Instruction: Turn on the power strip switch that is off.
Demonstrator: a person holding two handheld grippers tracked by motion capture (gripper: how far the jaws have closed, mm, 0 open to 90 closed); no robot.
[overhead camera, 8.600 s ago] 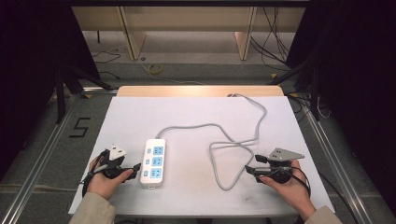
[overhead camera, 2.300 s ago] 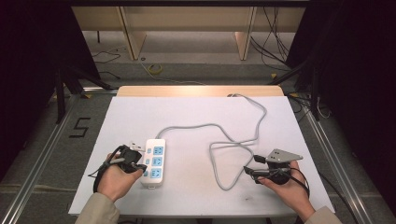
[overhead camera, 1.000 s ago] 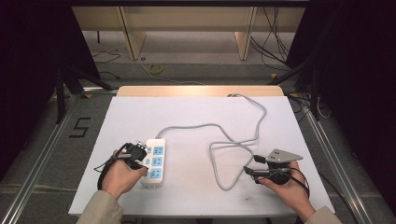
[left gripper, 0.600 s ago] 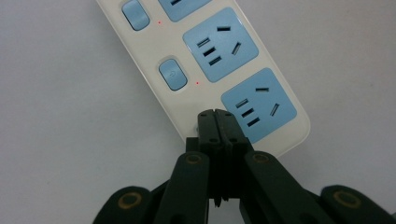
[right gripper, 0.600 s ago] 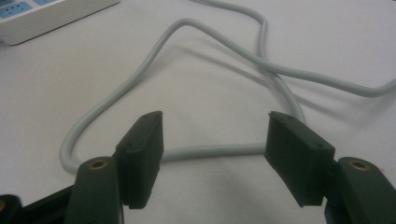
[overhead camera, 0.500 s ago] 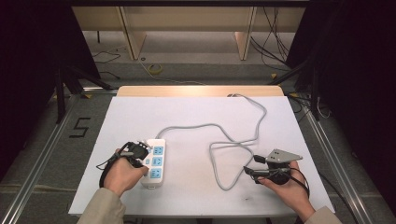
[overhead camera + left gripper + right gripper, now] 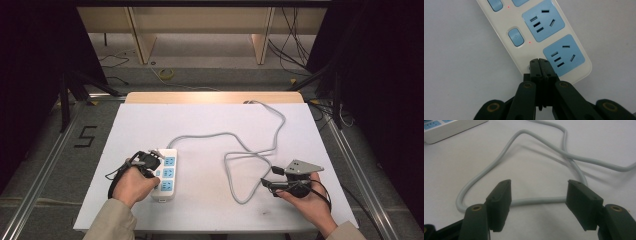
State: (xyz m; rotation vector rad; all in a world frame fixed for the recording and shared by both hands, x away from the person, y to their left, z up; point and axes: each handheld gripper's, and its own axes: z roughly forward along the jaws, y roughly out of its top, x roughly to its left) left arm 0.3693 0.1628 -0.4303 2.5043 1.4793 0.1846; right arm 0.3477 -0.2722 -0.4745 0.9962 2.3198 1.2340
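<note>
A white power strip (image 7: 165,175) lies on the left half of the desk (image 7: 210,120), its long side running away from the person. The strip is a smooth, glossy plastic bar with rounded corners. It carries pale blue square sockets (image 7: 563,55) with dark slots, each paired with a small rounded blue switch (image 7: 516,37) and a tiny red light. A grey cable (image 7: 250,150), round and rubbery, leaves the strip's far end, snakes across the matte white desk top, loops near the right hand and runs off the far edge.

The left gripper (image 7: 539,62) has its black fingers pressed together with nothing between them; their tips rest on the strip's near end, just beside the last socket. The right gripper (image 7: 539,202) sits well apart at the desk's right, its blocky black fingers (image 7: 500,202) spread wide and empty, the cable loop lying on the desk just beyond them.
</note>
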